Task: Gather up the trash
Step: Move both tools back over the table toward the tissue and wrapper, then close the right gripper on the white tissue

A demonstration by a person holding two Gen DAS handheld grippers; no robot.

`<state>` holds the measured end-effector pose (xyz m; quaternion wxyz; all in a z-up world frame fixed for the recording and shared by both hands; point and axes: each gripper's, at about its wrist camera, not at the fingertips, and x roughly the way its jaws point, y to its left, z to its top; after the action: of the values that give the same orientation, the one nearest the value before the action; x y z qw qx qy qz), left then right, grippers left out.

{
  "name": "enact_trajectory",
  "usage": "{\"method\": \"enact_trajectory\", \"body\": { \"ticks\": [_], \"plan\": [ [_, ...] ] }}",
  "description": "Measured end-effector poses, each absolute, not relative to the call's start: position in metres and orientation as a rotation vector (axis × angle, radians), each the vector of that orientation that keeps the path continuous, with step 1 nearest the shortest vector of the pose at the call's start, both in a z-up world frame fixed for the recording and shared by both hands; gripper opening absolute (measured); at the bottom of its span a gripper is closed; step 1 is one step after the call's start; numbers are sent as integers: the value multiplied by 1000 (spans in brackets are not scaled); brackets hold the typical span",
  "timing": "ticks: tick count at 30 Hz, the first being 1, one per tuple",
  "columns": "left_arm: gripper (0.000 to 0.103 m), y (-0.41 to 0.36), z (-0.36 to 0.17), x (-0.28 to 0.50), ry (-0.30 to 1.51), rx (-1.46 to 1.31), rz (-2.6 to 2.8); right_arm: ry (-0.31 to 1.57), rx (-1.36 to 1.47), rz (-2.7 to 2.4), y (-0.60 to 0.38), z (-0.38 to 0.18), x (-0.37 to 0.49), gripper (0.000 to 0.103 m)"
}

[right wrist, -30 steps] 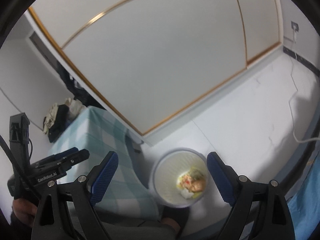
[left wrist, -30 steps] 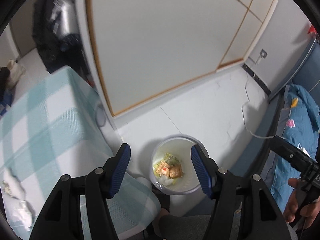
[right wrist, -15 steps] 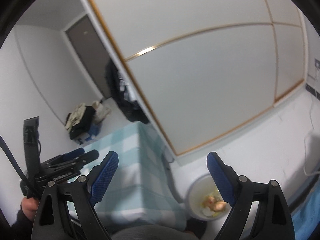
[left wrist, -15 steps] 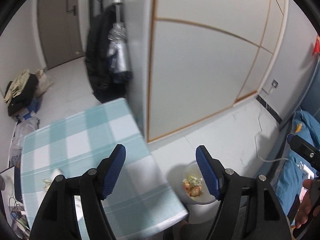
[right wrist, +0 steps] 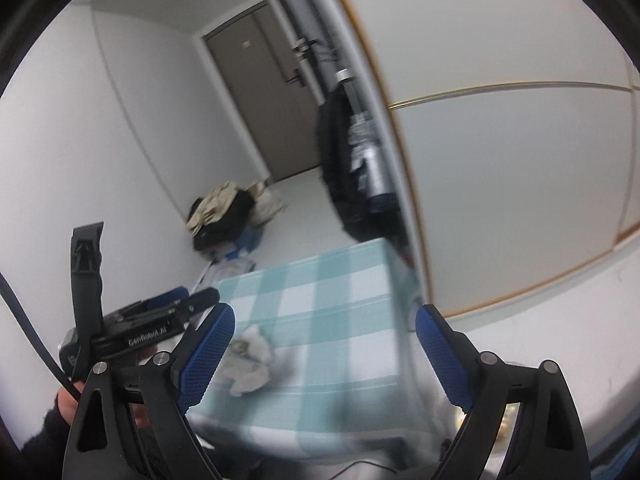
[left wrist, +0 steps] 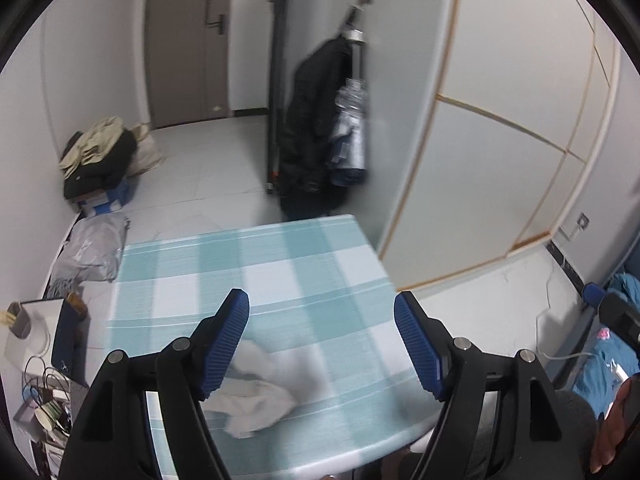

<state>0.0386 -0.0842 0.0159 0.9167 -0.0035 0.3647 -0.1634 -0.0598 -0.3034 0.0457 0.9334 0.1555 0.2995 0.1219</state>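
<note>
View swung from bin to table, crumpled tissue (left wrist: 256,396) below left gripper's (left wrist: 322,344) just-widened empty jaws, right gripper (right wrist: 325,358) agape.

1. Both views are evenly lit by soft, cool indoor light; no glare or hard shadows are seen.
2. Motion blur is seen on the counter (left wrist: 280,280), the crumpled tissue (left wrist: 256,396) and the wardrobe panels (right wrist: 500,160).
3. Strong fisheye bending and black corner vignetting are present.

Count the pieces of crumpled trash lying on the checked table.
1: a crumpled white tissue wad lies on the checked table, near its front edge toward the left, seen again from the right wrist. The blur and the gripper fingers may hide smaller scraps.
</note>
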Motion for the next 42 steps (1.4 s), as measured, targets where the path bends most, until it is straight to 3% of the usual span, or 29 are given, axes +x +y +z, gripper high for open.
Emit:
{"method": "enact_trajectory", "body": {
  "ticks": [7,20,33,42],
  "plan": [
    [72,-12,7,43,710,-158,-285,679,273,335,-249,32,-39,93],
    [72,51,-22,52,773,-242,-172,848,199,432,-162,-24,3,92],
    [72,87,-32,61,831,-346,-151,1069,51,406,-95,-114,30,92],
    [72,100,-45,68,908,-423,-156,1093,-48,386,-69,-134,38,92]
  ]
}}
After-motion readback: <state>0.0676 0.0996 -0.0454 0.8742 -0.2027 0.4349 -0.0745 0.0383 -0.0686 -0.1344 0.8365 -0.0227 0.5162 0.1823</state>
